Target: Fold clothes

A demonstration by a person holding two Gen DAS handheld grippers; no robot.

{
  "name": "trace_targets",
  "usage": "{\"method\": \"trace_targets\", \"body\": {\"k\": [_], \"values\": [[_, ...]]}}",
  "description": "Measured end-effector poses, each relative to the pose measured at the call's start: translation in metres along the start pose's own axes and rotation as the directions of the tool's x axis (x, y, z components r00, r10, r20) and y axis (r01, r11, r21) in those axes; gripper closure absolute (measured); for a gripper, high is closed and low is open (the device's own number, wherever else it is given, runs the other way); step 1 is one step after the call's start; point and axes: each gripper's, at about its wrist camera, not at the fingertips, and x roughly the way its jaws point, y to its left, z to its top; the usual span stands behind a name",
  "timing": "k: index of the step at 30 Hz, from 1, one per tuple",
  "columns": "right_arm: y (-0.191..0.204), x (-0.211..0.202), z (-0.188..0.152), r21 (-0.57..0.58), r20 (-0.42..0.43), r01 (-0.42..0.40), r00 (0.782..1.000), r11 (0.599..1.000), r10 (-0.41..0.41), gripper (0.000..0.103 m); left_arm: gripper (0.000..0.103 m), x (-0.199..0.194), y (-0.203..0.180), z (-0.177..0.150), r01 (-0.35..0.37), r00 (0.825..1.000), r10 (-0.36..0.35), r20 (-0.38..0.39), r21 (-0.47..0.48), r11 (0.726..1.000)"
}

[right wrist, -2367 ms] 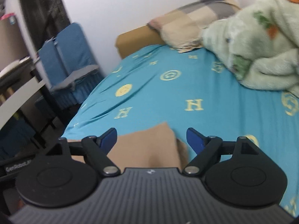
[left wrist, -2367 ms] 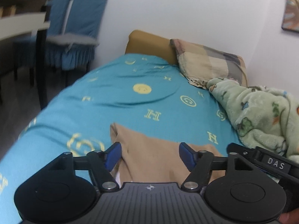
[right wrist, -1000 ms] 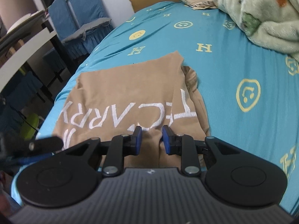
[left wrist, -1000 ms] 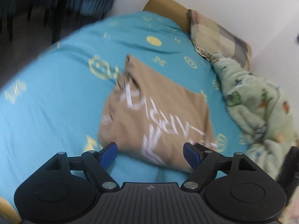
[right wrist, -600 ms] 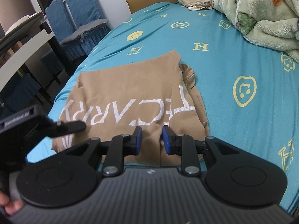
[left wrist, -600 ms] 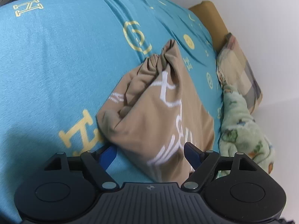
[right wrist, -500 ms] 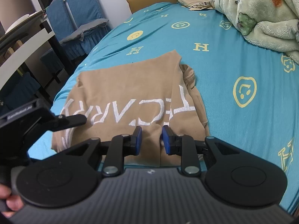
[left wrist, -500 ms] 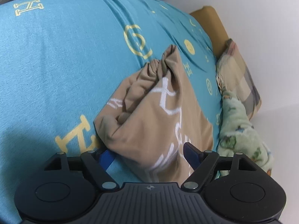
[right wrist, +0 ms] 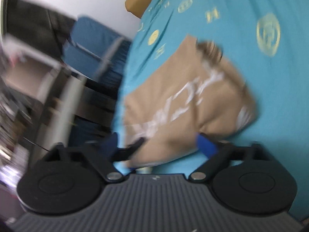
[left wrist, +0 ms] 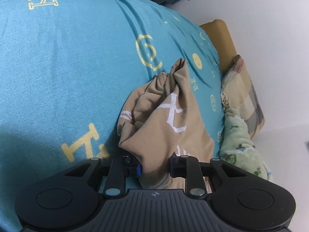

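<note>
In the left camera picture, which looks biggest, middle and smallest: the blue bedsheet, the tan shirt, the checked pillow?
1. Blue bedsheet, by far.
2. Tan shirt, though it lies nearest the camera.
3. Checked pillow, farther off, so unsure.

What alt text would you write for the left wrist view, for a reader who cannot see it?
The left gripper is closing its black fingers on the near edge of a folded tan cotton garment with white lettering, which lies on a turquoise bedsheet with yellow symbols. Beyond it lie a checked beige pillow and a pale green fleece blanket by a white wall.
</note>
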Motion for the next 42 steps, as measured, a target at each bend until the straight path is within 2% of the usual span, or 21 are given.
{"method": "trace_targets", "body": {"k": [3,6,14,16,18,21,23,27,29,33,38,42], "values": [[-0.013,0.014,-0.002,0.14,-0.076,-0.053,0.995,0.989,0.064,0.009,0.079,0.0,-0.002,0.0,0.008,1.0,-0.008,0.003,0.0,1.0],[-0.025,0.031,-0.004,0.224,-0.123,-0.037,0.99,0.974,0.066,0.009,0.079,0.0,-0.002,0.0,0.016,1.0,-0.016,0.004,-0.011,1.0],[-0.05,0.045,-0.001,0.36,-0.074,-0.053,0.994,0.931,0.085,0.01,0.08,0.0,-0.002,0.002,0.038,0.999,-0.038,0.001,-0.032,0.999],[-0.055,0.045,0.0,0.385,-0.064,-0.041,0.995,0.922,0.071,0.023,0.08,-0.001,-0.001,0.003,0.047,0.999,-0.047,0.0,-0.04,0.998],[-0.061,0.044,0.002,0.413,-0.053,-0.017,0.998,0.911,0.042,0.046,0.081,-0.003,0.0,0.003,0.055,0.998,-0.055,-0.001,-0.045,0.997],[-0.071,0.042,0.0,0.474,-0.029,-0.026,0.999,0.88,0.045,0.052,0.081,-0.007,0.002,0.002,0.064,0.998,-0.064,-0.004,-0.048,0.997],[-0.071,0.04,-0.001,0.471,-0.017,-0.024,0.999,0.882,0.037,0.053,0.081,-0.008,0.001,0.002,0.066,0.998,-0.066,-0.006,-0.041,0.997],[-0.061,0.033,-0.001,0.417,-0.013,0.001,1.0,0.909,0.005,0.071,0.082,-0.018,0.001,-0.002,0.058,0.998,-0.059,-0.021,-0.035,0.998],[-0.052,0.023,-0.003,0.374,0.001,-0.002,1.0,0.927,0.002,0.074,0.082,-0.027,0.002,-0.005,0.066,0.997,-0.067,-0.035,-0.045,0.997],[-0.03,-0.009,-0.014,0.273,0.06,0.0,0.998,0.962,-0.017,0.075,0.082,-0.051,-0.007,-0.014,0.086,0.993,-0.087,-0.075,-0.016,0.996],[-0.016,-0.06,-0.022,0.229,0.152,-0.003,0.988,0.974,-0.032,0.075,0.082,-0.07,-0.036,-0.032,0.097,0.985,-0.09,-0.149,0.039,0.995],[-0.014,-0.107,-0.015,0.224,0.236,-0.029,0.972,0.974,-0.025,0.076,0.082,-0.071,-0.076,-0.051,0.151,0.969,-0.13,-0.21,0.083,0.985]]}}
